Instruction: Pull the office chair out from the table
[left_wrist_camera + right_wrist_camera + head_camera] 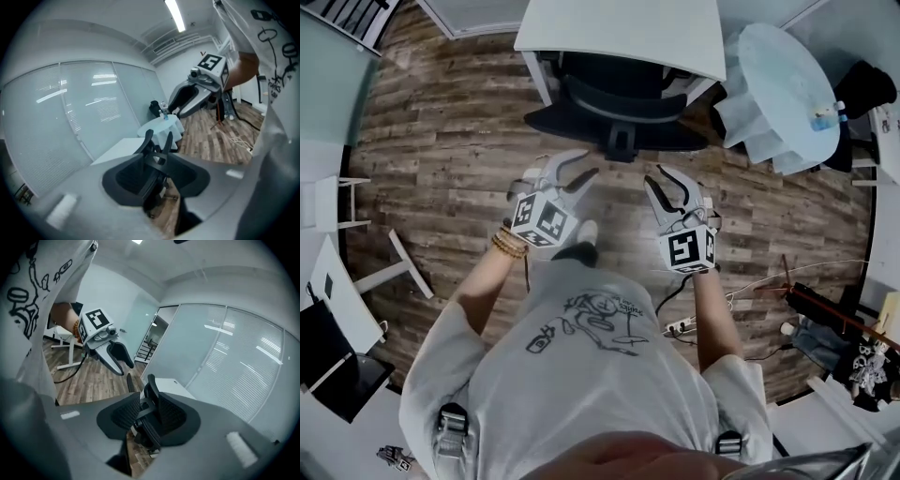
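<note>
While the head view looked steeply down on the whole setup, the office chair (614, 103) sat at the top centre of the frame, pushed in against the white bench (619, 28). The left hand-held gripper (589, 164) and the right hand-held gripper (654, 176) hung side by side just below it, over the wood-plank floor (450, 141). Both pointed at the chair and neither touched it. That view also caught a round table (787, 84) with a pale cloth at the upper right, with a small bottle (827, 114) on it.

The gripper views filled in what the top-down shot couldn't. Both showed the jaws spread apart and released, with nothing gripped. The chair's dark mesh back only showed through the gap, farther off. The left gripper view had the right one floating at its upper right. It also showed a big frosted glass wall (70, 117) with blinds on the left and a ceiling light strip (174, 14) up top. None of that was in the head view. The right gripper view mirrored it, with the left one at its upper left and the same kind of glass wall running down its right side.
</note>
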### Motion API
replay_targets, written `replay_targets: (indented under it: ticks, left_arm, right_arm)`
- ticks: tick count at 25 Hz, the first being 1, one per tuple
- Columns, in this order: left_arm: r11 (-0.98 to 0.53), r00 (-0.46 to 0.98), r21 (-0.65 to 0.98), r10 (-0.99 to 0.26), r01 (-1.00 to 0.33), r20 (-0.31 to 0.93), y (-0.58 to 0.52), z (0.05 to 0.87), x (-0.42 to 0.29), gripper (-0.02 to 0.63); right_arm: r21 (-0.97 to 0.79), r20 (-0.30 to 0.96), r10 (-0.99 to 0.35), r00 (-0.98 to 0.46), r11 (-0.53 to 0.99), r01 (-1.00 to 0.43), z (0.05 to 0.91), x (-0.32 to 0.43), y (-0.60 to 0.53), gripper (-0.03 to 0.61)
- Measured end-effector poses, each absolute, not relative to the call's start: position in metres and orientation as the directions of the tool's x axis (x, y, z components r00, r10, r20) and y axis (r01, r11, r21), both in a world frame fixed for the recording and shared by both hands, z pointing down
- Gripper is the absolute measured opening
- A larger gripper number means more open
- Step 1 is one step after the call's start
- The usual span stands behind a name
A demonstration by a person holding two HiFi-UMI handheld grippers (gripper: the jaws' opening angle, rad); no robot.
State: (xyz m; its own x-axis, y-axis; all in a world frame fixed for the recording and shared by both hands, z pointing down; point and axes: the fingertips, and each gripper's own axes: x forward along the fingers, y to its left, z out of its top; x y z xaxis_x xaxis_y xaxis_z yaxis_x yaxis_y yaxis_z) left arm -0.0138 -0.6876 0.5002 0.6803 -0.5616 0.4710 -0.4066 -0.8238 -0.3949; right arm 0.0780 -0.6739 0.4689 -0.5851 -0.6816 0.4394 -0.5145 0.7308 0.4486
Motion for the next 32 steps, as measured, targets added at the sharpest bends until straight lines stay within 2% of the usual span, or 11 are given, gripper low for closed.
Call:
replay_targets:
  ticks: [11, 18, 22, 24, 25, 26, 32]
  left_arm:
    - [-0.873, 0.553, -0.439, -0.478, -0.213, 0.682, -0.764, 0.604, -0.013, 0.193]
    - [-0.894, 0.470, -0.434, -0.432, -0.111, 0.770, -0.787, 0.651, -0.012, 0.210]
    - [-0.897, 0.437, -0.435, -0.424, -0.081, 0.793, -0.794, 0.666, -0.013, 0.215]
    - [-0.895, 0.427, -0.441, -0.424, -0.064, 0.799, -0.796, 0.671, -0.014, 0.187]
    - [-0.892, 0.419, -0.450, -0.426, -0.046, 0.802, -0.796, 0.673, -0.014, 0.137]
    - [-0.888, 0.411, -0.459, -0.428, -0.026, 0.805, -0.795, 0.675, -0.015, 0.121]
    - [-0.887, 0.392, -0.461, -0.421, 0.008, 0.818, -0.783, 0.682, -0.018, 0.103]
  right_arm:
    - [0.529, 0.632, -0.605, -0.484, 0.793, -0.301, 0.573, 0.092, -0.749, 0.161]
    - [0.487, 0.751, -0.523, -0.402, 0.851, -0.196, 0.640, 0.114, -0.774, 0.238]
    - [0.476, 0.778, -0.503, -0.376, 0.863, -0.168, 0.663, 0.119, -0.780, 0.242]
    - [0.484, 0.781, -0.505, -0.367, 0.861, -0.155, 0.670, 0.119, -0.782, 0.213]
    - [0.498, 0.774, -0.519, -0.363, 0.853, -0.157, 0.671, 0.119, -0.783, 0.190]
    - [0.508, 0.767, -0.531, -0.359, 0.845, -0.165, 0.670, 0.120, -0.785, 0.125]
    - [0.494, 0.779, -0.525, -0.343, 0.850, -0.179, 0.672, 0.118, -0.776, 0.110]
